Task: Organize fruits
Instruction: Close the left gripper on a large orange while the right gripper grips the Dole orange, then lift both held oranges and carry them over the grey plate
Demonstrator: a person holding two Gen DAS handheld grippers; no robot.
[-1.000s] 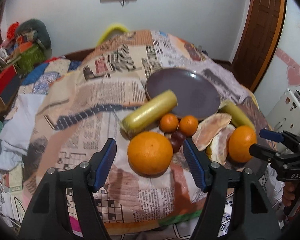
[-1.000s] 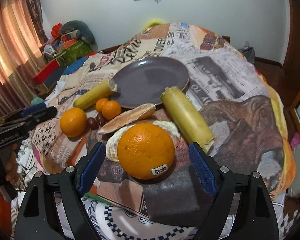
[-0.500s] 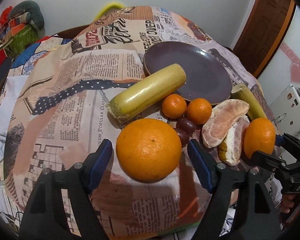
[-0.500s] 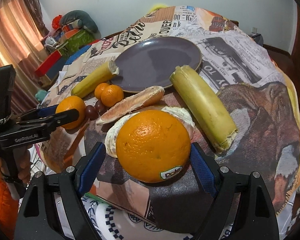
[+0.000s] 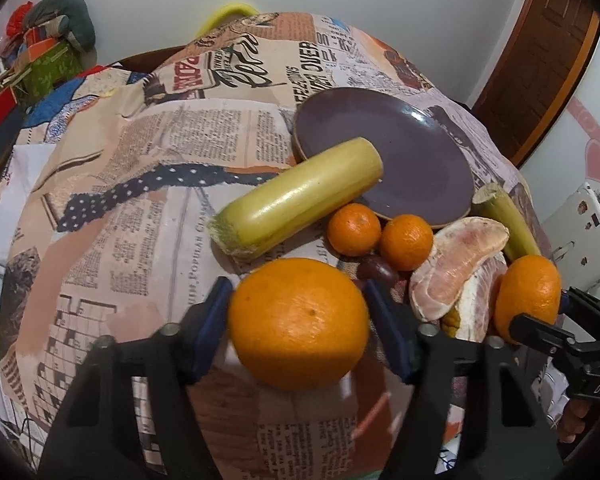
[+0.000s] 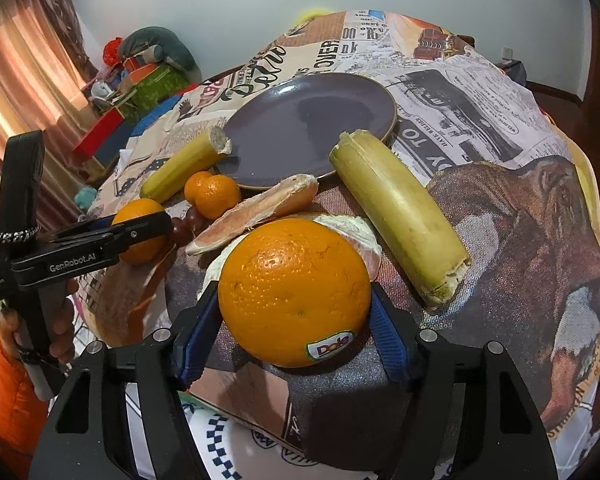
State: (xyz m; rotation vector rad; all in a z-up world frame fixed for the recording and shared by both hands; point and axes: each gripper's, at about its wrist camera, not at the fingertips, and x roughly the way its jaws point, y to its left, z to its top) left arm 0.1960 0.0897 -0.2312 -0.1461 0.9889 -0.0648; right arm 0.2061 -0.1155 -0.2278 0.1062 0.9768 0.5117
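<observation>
My left gripper has closed on a large orange; both blue pads touch its sides. My right gripper has closed on a second large orange with a Dole sticker. An empty dark purple plate lies behind the fruit and also shows in the right wrist view. Two small mandarins, dark grapes, pomelo segments and two yellow-green sugarcane pieces lie on the newspaper-print cloth.
The table is round, with a newspaper-print cloth falling off at the near edge. The left gripper's body shows at the left of the right wrist view. Boxes and bags are piled by the wall. A wooden door stands at right.
Both grippers moved forward around their oranges and their jaws narrowed from wide open to touching the fruit.
</observation>
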